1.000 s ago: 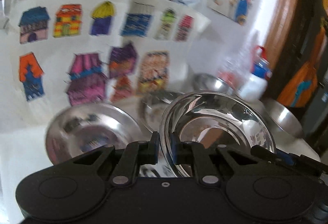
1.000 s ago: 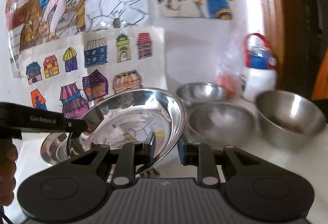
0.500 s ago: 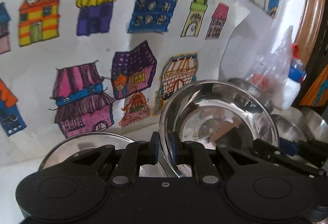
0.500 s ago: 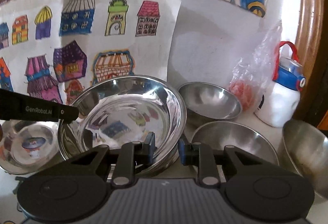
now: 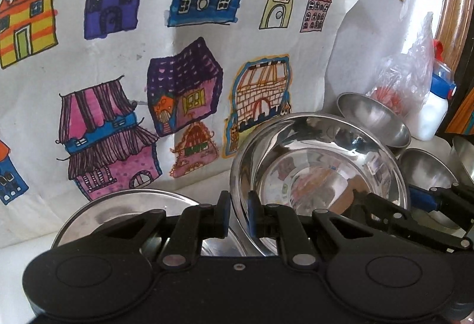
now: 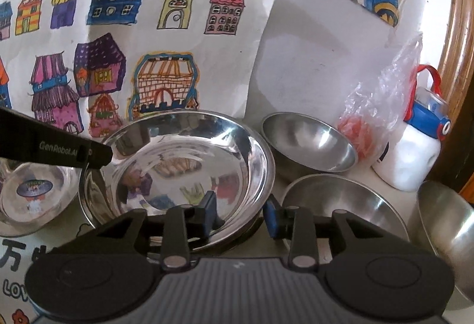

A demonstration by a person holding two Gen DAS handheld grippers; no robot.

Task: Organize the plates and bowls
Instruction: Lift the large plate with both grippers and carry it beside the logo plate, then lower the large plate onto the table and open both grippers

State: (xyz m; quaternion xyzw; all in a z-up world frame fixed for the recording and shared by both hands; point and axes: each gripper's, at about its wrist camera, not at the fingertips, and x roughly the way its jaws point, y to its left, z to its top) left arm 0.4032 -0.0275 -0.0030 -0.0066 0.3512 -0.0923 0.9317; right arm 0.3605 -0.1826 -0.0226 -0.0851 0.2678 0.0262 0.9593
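Left claw [image 5: 238,215] clamped on near rim of steel plate [image 5: 320,175], blue pads pinching thin edge. Right claw [image 6: 241,214] apart, jaws just opening, opposite rim of same plate between pads, not pressed. Plate sits low on white tabletop [image 6: 370,184], apparently atop another dish. Second steel plate [image 5: 118,205] just left of it. Three steel bowls to right: small bowl [image 6: 308,140] at back, wider bowl [image 6: 343,205] nearer, third bowl [image 6: 447,238] at frame edge. Plastic bag [image 6: 376,104] and white bottle [image 6: 414,152] beyond. Children's house drawings [image 5: 177,57] behind.
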